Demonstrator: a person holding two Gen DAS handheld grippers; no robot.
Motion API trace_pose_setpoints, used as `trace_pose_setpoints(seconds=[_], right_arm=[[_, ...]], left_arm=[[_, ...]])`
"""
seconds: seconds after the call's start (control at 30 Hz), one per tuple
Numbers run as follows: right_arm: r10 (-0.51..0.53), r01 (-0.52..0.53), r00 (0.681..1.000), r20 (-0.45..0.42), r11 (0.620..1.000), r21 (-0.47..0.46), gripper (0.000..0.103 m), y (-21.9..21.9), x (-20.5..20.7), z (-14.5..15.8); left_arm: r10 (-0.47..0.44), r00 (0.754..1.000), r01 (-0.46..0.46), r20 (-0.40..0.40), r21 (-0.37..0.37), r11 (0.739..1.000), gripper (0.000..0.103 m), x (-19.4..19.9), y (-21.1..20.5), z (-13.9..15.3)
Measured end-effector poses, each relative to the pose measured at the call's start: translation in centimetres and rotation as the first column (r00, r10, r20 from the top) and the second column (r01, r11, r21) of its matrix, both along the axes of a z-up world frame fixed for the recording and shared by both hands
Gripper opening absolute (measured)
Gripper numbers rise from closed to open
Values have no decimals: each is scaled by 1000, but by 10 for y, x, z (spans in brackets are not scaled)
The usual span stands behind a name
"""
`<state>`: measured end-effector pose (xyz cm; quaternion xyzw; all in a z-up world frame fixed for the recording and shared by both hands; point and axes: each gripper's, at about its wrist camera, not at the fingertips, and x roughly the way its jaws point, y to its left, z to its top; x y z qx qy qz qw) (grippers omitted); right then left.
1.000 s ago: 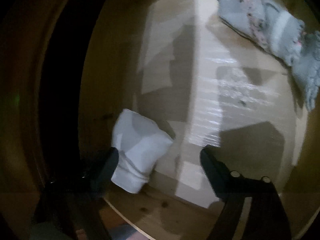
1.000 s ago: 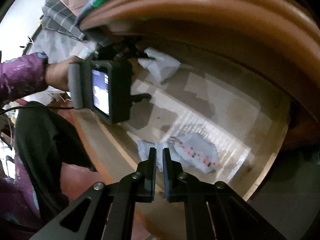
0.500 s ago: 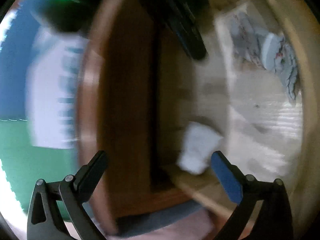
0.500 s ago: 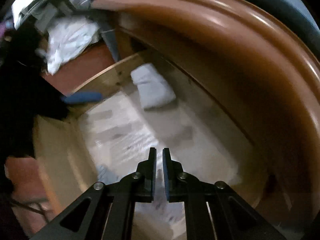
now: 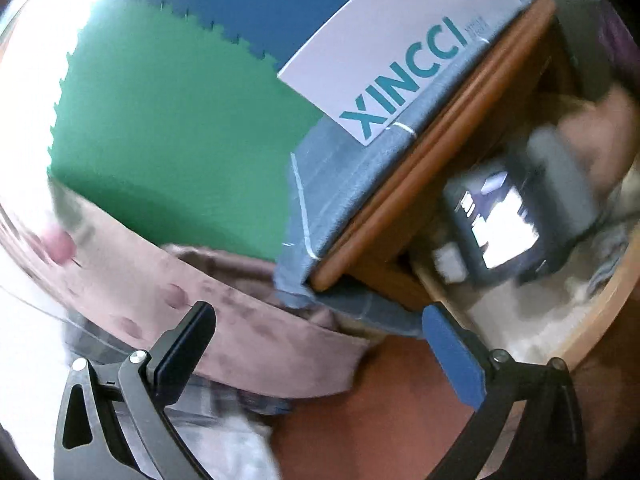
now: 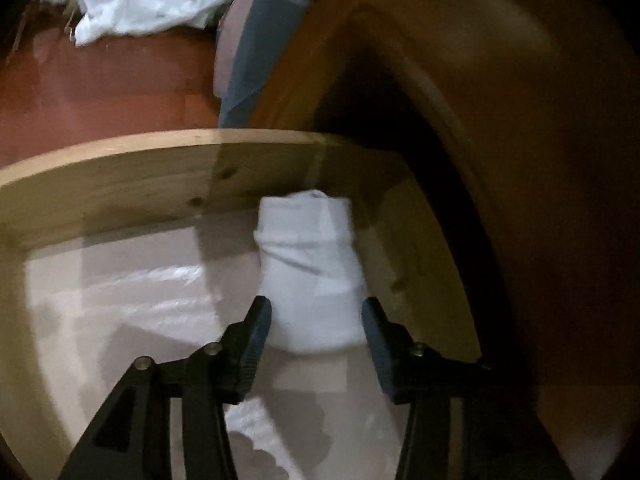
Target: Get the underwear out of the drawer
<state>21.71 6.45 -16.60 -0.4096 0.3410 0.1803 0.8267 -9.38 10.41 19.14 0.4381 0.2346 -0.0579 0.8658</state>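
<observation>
**Right gripper lined up on the white bundle, no grip yet**

Right gripper [image 6: 316, 320]: fingers spread wide, straddling the near end of the folded white underwear [image 6: 310, 276]. Neither pad clearly touches the cloth; a slight gap shows on each side. Nothing clamped.

Underwear lies on the drawer [image 6: 120, 168] floor in the far corner, where the pale wooden front wall meets the side wall, its far end touching or just beside the front wall. It runs lengthwise straight away from the fingers, so the fingers would close across its narrow width. My read: that's why the approach comes along its length, since the corner blocks access from the far and right sides.

Left gripper [image 5: 320, 344]: fingers released, wide apart, holding nothing. It sits outside the drawer, pointing at the cabinet corner with the blue-grey cloth [image 5: 340, 184] and a white XINCCI sheet [image 5: 400, 48] on top. Likely parked clear to give the right side room. The left view is blurred; it catches the other handset and a strip of the drawer.

Next call: push slightly deeper, then close.
</observation>
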Motion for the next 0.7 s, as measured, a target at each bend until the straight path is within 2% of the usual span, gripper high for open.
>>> trace_pose_setpoints(seconds=[0.03,0.07,0.1,0.13,0.17,0.2,0.23,0.27,0.3,0.33,0.37,0.4,0.47,0.53,0.6,0.63,0.7], right_arm=[[-11,11,1000,-13,1000,18,56,3,8,-2],[-17,17,1000,-21,1000,23,69,5,12,-4],[-19,20,999,-40,1000,17,74,8,17,-8],[-18,21,998,-57,999,40,75,8,21,-7],[-16,26,992,-122,997,79,75,7,28,-4],[-1,16,989,-149,995,101,74,6,27,0],[36,-13,982,-183,991,130,73,5,23,5],[122,-68,950,-287,979,192,66,2,14,13],[201,-114,904,-376,964,241,36,-1,5,20],[277,-181,859,-430,951,252,20,-4,-11,27],[288,-243,881,-375,956,164,15,-8,-31,35],[278,-249,902,-331,960,126,15,-16,-40,44],[239,-175,913,-330,962,211,21,-42,-45,70],[174,-72,921,-349,956,284,22,-67,-50,94],[62,70,934,-351,933,352,24,-92,-64,118],[14,136,935,-354,909,394,26,-104,-71,127],[-55,253,928,-370,819,514,40,-138,-90,144]], left_arm=[[10,1000,-10,-26,-12,1000,103,6,2,-2],[21,999,-22,-48,-12,1000,103,12,3,-10],[28,997,-28,-65,-9,1000,103,20,1,-34],[34,996,-35,-85,-9,999,103,24,2,-37],[42,993,-43,-107,-10,999,103,29,2,-47],[51,990,-53,-130,-13,999,103,35,2,-57],[58,988,-60,-141,-16,998,103,42,0,-75],[64,987,-67,-146,-20,998,103,45,0,-80],[67,987,-71,-147,-25,997,103,47,1,-88],[65,987,-71,-148,-32,997,103,49,0,-92],[60,987,-66,-151,-38,997,103,49,0,-95],[54,986,-61,-155,-39,997,103,49,-1,-98],[40,986,-46,-161,-33,998,103,50,-6,-109],[-15,983,5,-182,-55,998,103,48,-16,-110],[-101,972,81,-212,-100,992,103,44,-30,-111],[-156,955,124,-251,-140,982,103,41,-34,-108],[-245,903,180,-352,-206,962,103,43,-50,-109]])
